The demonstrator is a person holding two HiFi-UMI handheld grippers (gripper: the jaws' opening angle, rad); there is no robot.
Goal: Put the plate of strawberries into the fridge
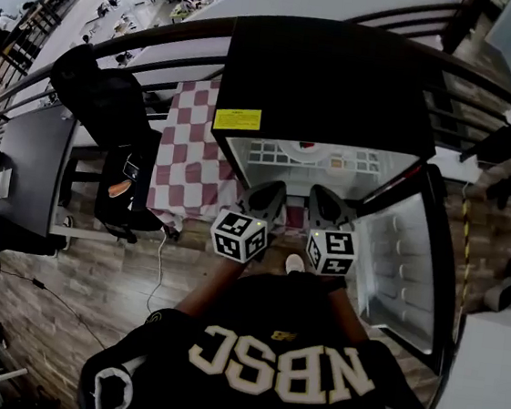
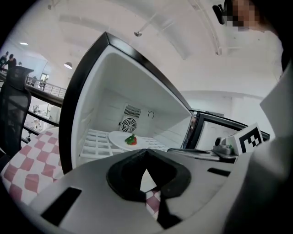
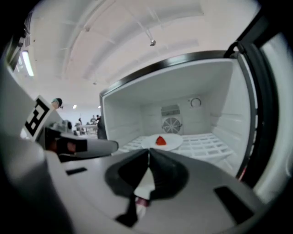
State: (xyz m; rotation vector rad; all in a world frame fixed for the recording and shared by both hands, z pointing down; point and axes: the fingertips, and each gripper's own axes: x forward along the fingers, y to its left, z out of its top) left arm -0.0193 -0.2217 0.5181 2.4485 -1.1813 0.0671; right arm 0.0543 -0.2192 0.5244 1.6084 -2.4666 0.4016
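Fridge (image 1: pixel 333 89): from your head view its black top blocks most of the cavity. Both gripper views show the white plate (image 2: pixel 118 137) sitting mid-shelf before the rear fan, with grid shelf (image 3: pixel 208 145) showing on either side. The door (image 1: pixel 405 262) stands swung wide at your right. Left gripper (image 2: pixel 146 154) and right gripper (image 3: pixel 149 153) hang side by side just outside the front edge, each with jaws pressed together on nothing. One strawberry (image 3: pixel 160 140) shows on the plate, but it is too small to tell whether more lie there.
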